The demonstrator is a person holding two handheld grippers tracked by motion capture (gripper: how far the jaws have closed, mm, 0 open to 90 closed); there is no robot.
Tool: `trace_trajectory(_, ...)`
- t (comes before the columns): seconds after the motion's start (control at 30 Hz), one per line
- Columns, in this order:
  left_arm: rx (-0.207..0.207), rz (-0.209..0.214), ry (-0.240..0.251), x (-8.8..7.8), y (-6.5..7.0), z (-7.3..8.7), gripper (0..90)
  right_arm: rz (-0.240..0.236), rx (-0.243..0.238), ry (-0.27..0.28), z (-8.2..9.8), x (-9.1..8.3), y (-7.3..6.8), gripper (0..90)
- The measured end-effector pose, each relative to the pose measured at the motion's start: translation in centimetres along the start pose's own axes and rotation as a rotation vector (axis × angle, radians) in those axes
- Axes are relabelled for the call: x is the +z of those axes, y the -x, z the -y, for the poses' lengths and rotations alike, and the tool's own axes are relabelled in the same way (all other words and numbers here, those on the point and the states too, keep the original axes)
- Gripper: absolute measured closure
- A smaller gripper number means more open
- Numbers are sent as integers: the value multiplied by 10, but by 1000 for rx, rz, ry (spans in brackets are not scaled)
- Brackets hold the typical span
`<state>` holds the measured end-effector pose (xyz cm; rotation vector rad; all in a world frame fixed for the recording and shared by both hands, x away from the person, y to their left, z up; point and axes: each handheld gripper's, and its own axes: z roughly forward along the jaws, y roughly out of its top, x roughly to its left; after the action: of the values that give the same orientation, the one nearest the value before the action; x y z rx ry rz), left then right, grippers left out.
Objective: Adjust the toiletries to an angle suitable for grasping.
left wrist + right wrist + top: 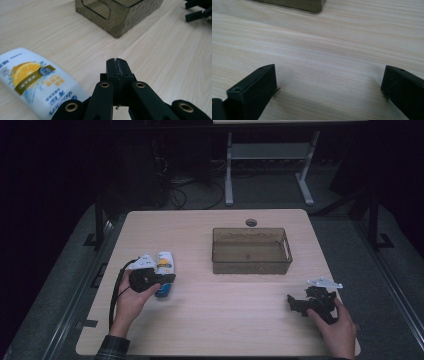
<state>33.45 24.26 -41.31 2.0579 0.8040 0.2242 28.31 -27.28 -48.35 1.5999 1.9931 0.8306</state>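
Bottle (37, 82) cut off at edge, beside left gripper (117, 65), fingers closed; right gripper (328, 82) fingers open.

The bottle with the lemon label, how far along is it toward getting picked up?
Nothing looks done: the bottle lies on the table, the brown bin holds nothing. The left gripper sits shut beside the bottle, not gripping. The right gripper rests open. Grasping remains.
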Motion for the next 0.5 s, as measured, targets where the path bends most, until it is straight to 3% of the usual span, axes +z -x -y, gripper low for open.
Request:
trace_trajectory(0.33,-1,-3,-44,20,-5,3,900,0,0,0,0,0,0,0)
trace_trajectory(0.5,6,-4,-95,34,-6,10,900,-1,-2,0,0,0,0,0)
